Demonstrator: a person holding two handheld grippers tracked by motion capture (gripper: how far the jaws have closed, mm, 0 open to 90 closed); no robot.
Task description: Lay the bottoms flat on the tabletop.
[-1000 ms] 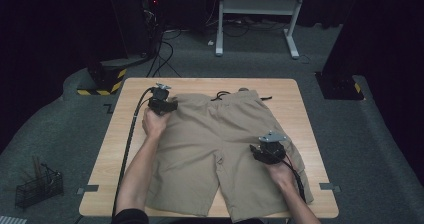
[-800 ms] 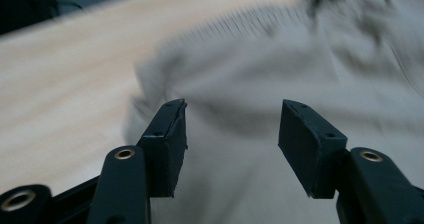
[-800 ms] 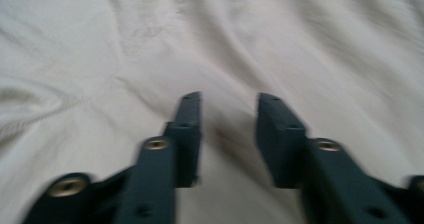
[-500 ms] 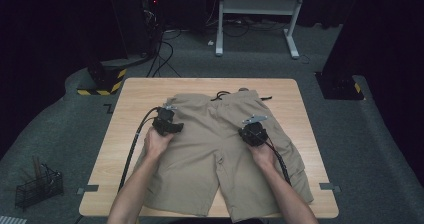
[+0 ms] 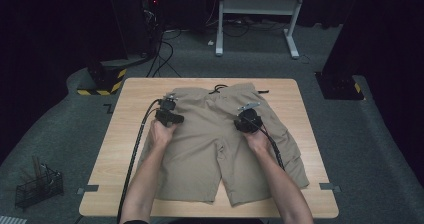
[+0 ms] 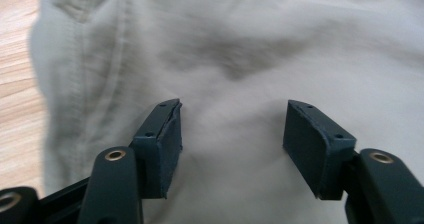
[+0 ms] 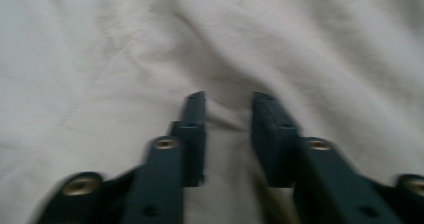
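On shorts (image 5: 215, 139) | left claw (image 6: 232, 129) opening wider, lower | right claw (image 7: 227, 134) reopening, moved inward, unpinched

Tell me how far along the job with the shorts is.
Early on. Done: the khaki shorts lie spread flat on the wooden table, waistband away from the person. In hand: both tongs sit over the upper part, the left tongs open over the cloth, the right tongs with jaws just opening again, nothing pinched. Left: no fold shows, so probably all the folding remains.
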